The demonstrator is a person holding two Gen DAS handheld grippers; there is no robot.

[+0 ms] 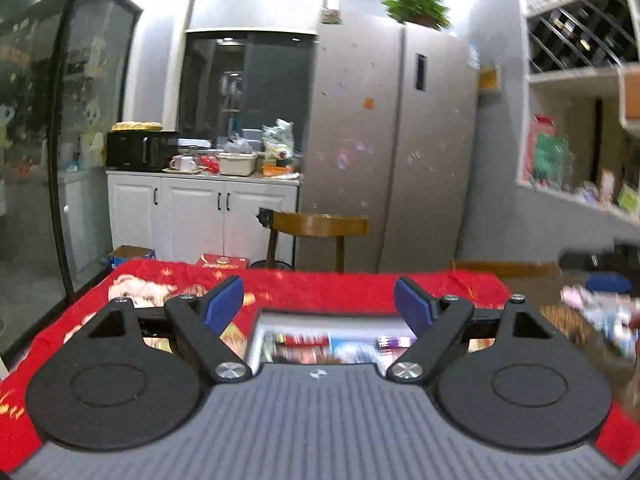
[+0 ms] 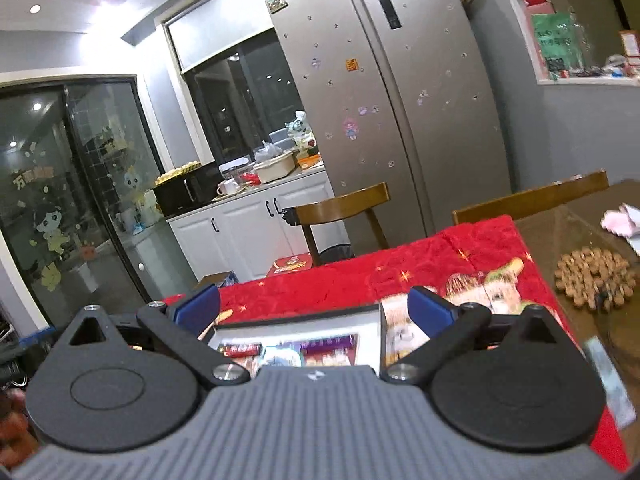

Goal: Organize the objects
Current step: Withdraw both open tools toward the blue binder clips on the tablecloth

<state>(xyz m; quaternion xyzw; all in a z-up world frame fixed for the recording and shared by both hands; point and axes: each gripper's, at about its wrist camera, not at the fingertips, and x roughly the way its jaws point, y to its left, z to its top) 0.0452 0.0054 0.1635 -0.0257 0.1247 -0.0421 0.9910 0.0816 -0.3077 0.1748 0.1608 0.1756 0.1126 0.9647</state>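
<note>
Nearest to us, the left gripper [image 1: 319,300] has its two blue-padded fingers [image 1: 222,304] spread wide, with nothing between them and nothing touched. Our right gripper [image 2: 314,311] is the same: its blue fingers [image 2: 199,309] are parted wide and hold nothing. Just below and beyond both pairs of fingers sits a white-rimmed box [image 1: 320,314] of small packaged items [image 1: 308,342], resting on the red patterned tablecloth [image 1: 320,286]; the contents are blurred, but we can make out a red pack, a purple one and pale blue wrappers lying side by side. In the right wrist view the same box [image 2: 296,314] appears tilted, with the packs [image 2: 280,350] in a row under its far rim. That view alone shows us a round beaded trivet [image 2: 594,278] on the bare brown table [image 2: 560,236] to the right of the cloth, and a pink and white cloth [image 2: 624,220] farther back. The left wrist view alone shows a blurred pink-and-white bundle [image 1: 600,314] at the right edge; we cannot tell what it is. Beyond the table stands a wooden chair [image 1: 320,226], then white cabinets [image 1: 200,204] with a black microwave [image 1: 138,150] and cluttered counter, and a tall silver refrigerator [image 1: 392,140]. Only the left view shows a potted plant [image 1: 418,6] on top of it and a wine rack [image 1: 580,36] to the right.
</note>
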